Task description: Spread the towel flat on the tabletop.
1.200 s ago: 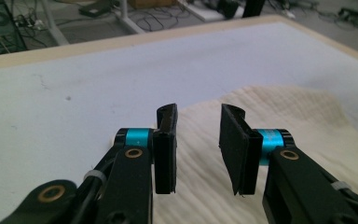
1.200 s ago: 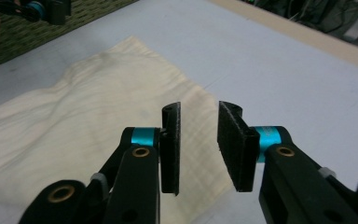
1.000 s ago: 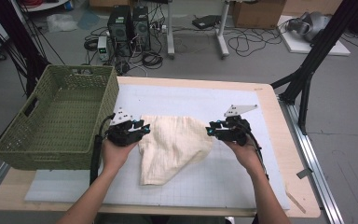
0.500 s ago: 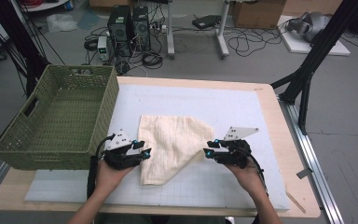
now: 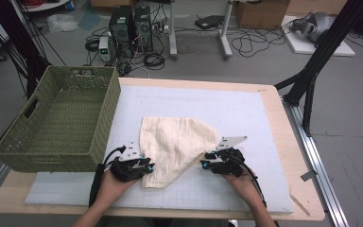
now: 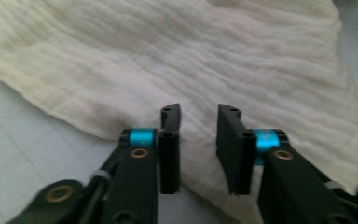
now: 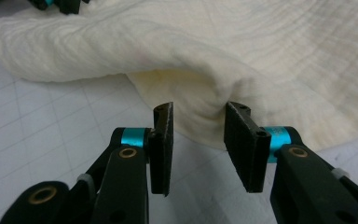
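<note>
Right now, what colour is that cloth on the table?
The cloth is a pale cream with a fine crinkled weave, clearest in the left gripper view.

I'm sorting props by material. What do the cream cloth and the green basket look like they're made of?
The cream cloth looks like soft woven cotton, maybe gauze or muslin: matte, with fine crinkled ribs, and it drapes in limp folds. The green basket looks like woven plastic or dyed wicker; its even olive colour and regular open weave with cut-out handles suggest moulded plastic, though the pictures leave that open.
</note>
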`<state>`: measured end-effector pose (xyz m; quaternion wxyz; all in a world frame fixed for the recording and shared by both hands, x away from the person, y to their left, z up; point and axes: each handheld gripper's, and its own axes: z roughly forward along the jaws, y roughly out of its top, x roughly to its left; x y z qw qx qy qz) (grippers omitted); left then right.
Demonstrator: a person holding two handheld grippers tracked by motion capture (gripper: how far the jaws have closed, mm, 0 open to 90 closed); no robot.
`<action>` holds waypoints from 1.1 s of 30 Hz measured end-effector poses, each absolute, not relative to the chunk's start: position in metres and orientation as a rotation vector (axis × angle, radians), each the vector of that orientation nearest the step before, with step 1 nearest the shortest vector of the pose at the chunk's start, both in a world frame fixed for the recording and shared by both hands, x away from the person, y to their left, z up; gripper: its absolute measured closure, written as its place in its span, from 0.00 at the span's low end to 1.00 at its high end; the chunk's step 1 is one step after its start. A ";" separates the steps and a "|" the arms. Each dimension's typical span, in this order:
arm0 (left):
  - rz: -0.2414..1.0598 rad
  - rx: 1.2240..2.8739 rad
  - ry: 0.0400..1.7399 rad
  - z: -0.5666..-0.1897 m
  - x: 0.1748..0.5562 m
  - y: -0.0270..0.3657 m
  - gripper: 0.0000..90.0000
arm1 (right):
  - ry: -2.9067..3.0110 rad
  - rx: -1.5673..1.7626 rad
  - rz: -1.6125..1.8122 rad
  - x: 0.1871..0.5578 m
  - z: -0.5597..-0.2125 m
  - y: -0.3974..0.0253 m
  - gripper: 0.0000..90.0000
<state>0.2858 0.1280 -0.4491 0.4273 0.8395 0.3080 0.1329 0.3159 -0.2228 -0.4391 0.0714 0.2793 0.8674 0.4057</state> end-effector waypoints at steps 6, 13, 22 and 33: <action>0.346 2.103 0.768 -0.450 0.289 0.127 0.98 | 2.606 0.856 1.187 0.321 -0.444 -0.216 0.74; 0.374 2.100 0.768 -0.445 0.287 0.126 0.99 | 2.589 0.839 1.170 0.321 -0.443 -0.217 0.95; 0.455 2.028 0.820 -0.429 0.290 0.137 1.00 | 2.588 0.790 1.231 0.316 -0.419 -0.241 0.95; 0.510 1.983 0.911 -0.431 0.313 0.126 1.00 | 2.598 0.806 1.172 0.329 -0.403 -0.254 0.95</action>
